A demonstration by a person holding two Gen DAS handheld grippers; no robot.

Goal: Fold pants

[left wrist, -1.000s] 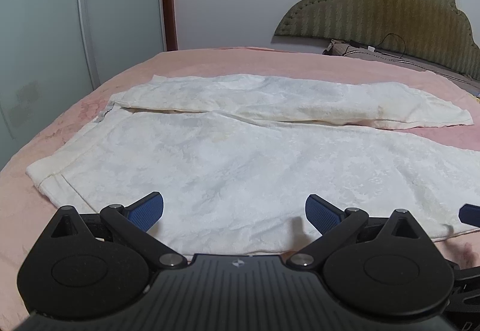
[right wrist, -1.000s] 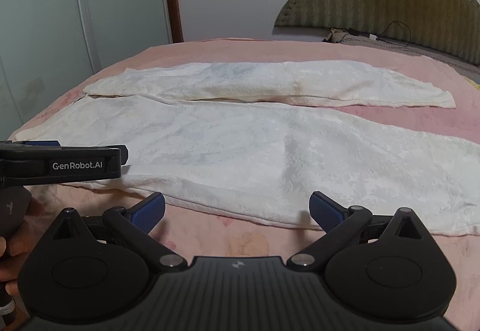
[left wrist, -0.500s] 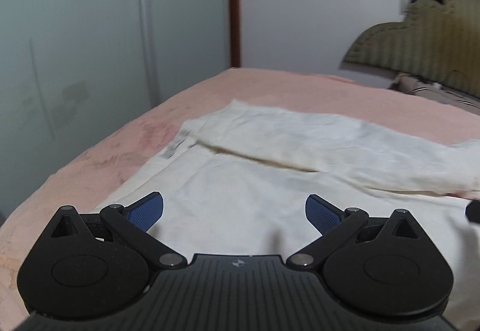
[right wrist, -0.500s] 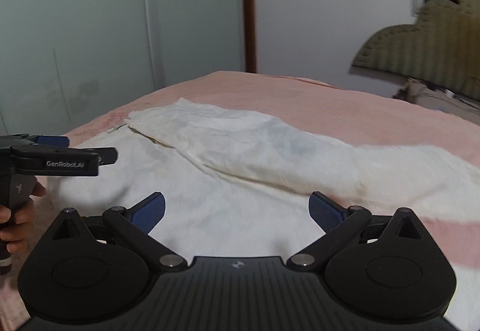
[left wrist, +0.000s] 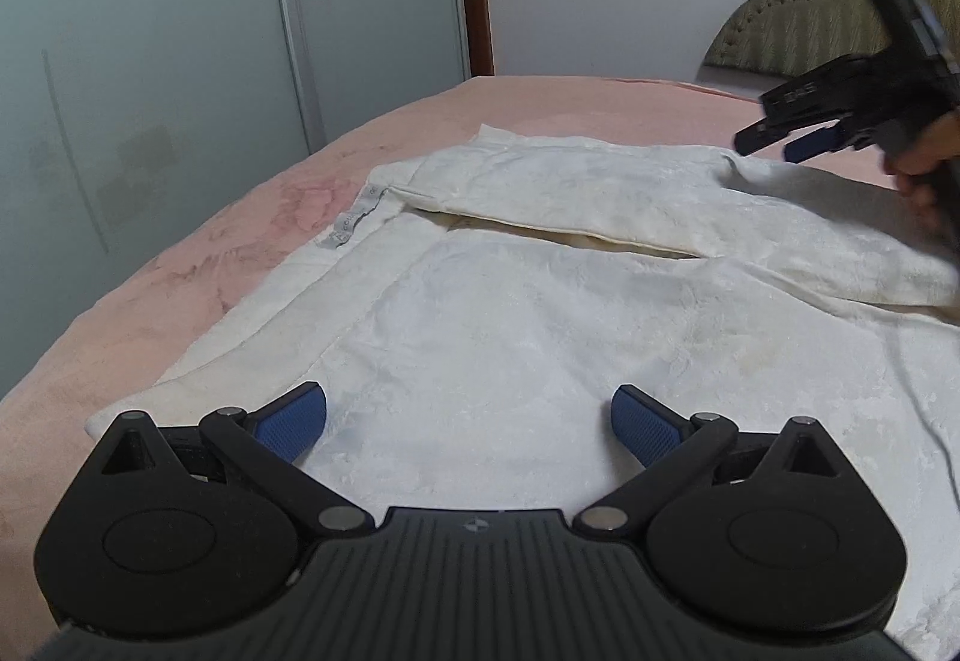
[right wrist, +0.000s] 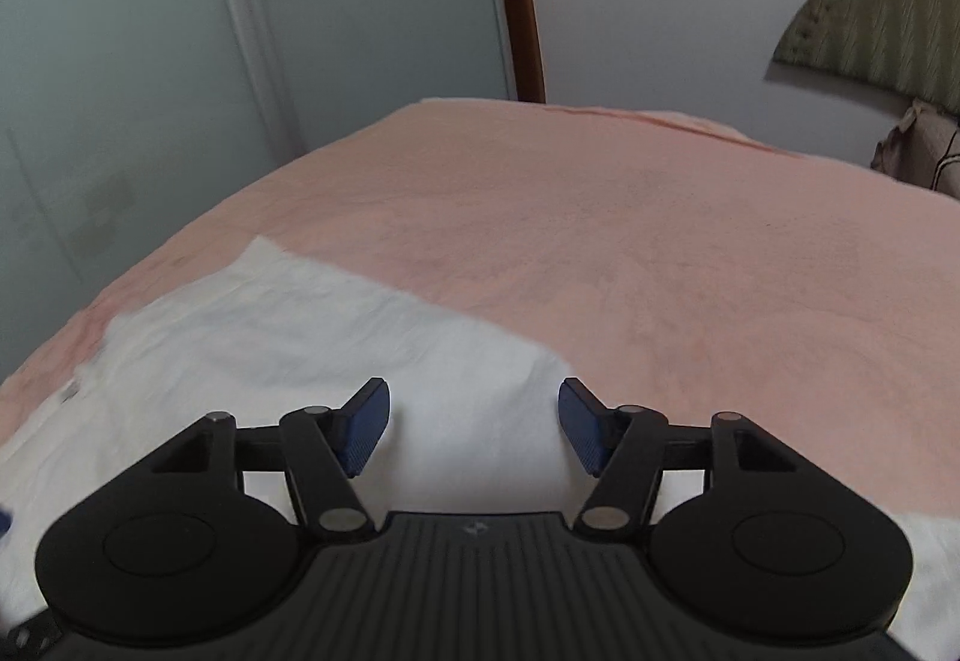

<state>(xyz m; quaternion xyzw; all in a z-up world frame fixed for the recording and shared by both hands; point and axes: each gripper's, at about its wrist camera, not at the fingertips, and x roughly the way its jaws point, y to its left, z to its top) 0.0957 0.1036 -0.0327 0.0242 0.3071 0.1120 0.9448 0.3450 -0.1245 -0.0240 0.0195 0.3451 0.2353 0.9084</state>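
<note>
We hold the left gripper (left wrist: 469, 418) wide over the white pants (left wrist: 540, 301), spread flat on the pink bed (left wrist: 198, 265). At two o'clock, our right gripper (right wrist: 474, 427) is closing above the far leg, pinching nothing yet. We're reaching; next comes gripping its edge.

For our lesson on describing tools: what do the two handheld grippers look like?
Both are alike. The left gripper has a ribbed black body, two round black discs, black link arms with silver pivot pins, and blue textured fingers. The right gripper matches it; from the side it shows pale lettering, too blurred to read, and a small green light.
</note>
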